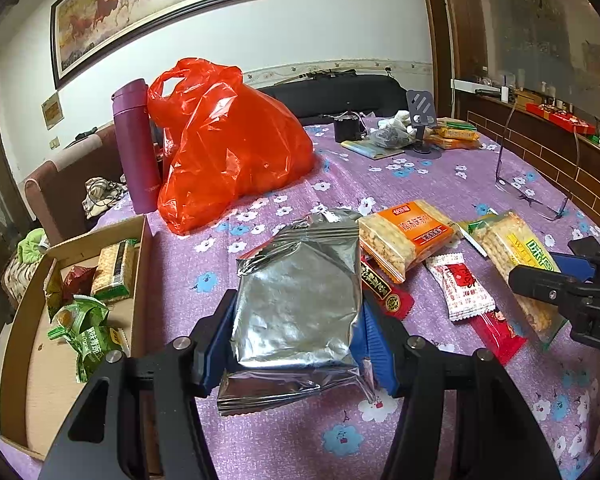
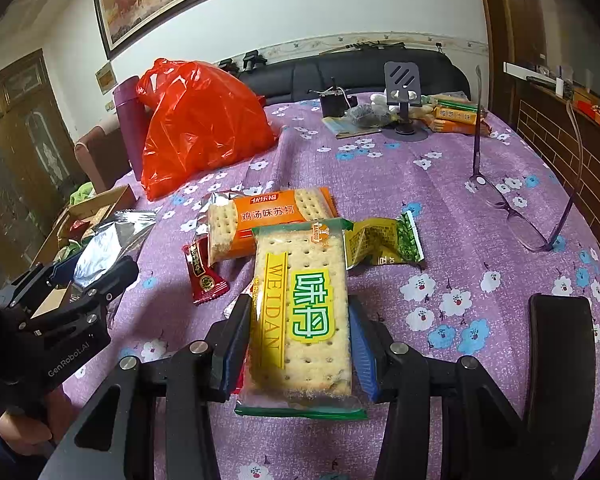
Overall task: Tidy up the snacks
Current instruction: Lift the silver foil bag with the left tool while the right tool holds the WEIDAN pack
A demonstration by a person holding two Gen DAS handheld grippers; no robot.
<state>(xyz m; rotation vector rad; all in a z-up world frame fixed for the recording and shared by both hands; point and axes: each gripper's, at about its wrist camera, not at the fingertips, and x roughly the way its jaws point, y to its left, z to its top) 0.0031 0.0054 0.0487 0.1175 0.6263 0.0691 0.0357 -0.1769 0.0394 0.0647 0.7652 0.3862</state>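
Purple flowered tablecloth (image 1: 440, 184), cardboard box (image 1: 140, 264) of snacks at left, left gripper (image 1: 298, 344) clamped on silver foil packet (image 1: 296, 300), orange cracker pack (image 2: 272, 216) mid-table, right gripper (image 2: 300, 344) gripping green-edged cracker pack (image 2: 304, 320), eyeglasses (image 2: 516, 208) at right.

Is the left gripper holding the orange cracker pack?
No, the left gripper is clamped on a silver foil packet, while the orange cracker pack lies on the tablecloth beyond it.
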